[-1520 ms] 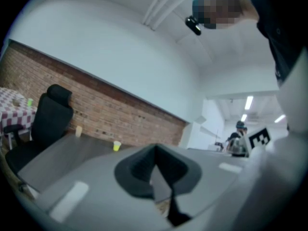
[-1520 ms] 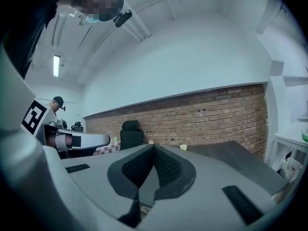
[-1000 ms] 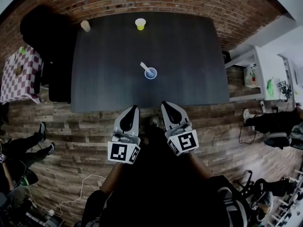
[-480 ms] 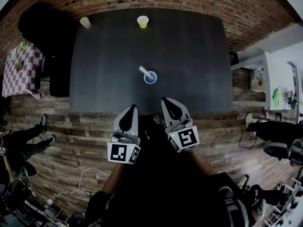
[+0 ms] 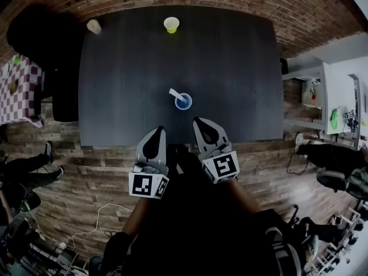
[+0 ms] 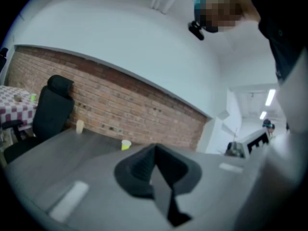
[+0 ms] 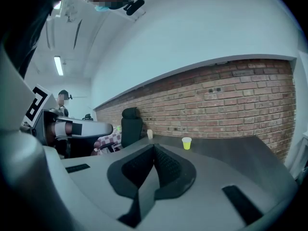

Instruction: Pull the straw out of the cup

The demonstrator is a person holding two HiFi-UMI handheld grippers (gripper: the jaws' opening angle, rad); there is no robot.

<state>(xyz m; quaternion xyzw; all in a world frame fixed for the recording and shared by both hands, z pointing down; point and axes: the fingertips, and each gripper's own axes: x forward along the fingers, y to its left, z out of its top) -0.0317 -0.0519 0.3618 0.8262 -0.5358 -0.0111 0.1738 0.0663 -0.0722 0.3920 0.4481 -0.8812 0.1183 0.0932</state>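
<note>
A small blue cup [image 5: 183, 102] stands on the dark table [image 5: 230, 68] near its front middle, with a white straw [image 5: 175, 93] leaning out to the upper left. My left gripper [image 5: 156, 132] and right gripper [image 5: 199, 123] hover side by side over the table's front edge, short of the cup, both shut with nothing between the jaws. In the left gripper view the left gripper [image 6: 153, 153] shows its jaws pressed together. The right gripper [image 7: 154, 150] looks the same in its own view. The blue cup is hidden behind the jaws in both gripper views.
A yellow cup [image 5: 171, 25] stands at the table's far edge, also yellow cup [image 6: 125, 145] and yellow cup [image 7: 186, 142]. A pale cup [image 5: 94, 26] sits at the far left corner. A black chair [image 5: 40, 36] and a checked table [image 5: 17, 91] stand left; a brick wall lies behind.
The view has moved forward, so the table and blue cup sit lower and nearer to both grippers. The grippers stay shut and side by side.
</note>
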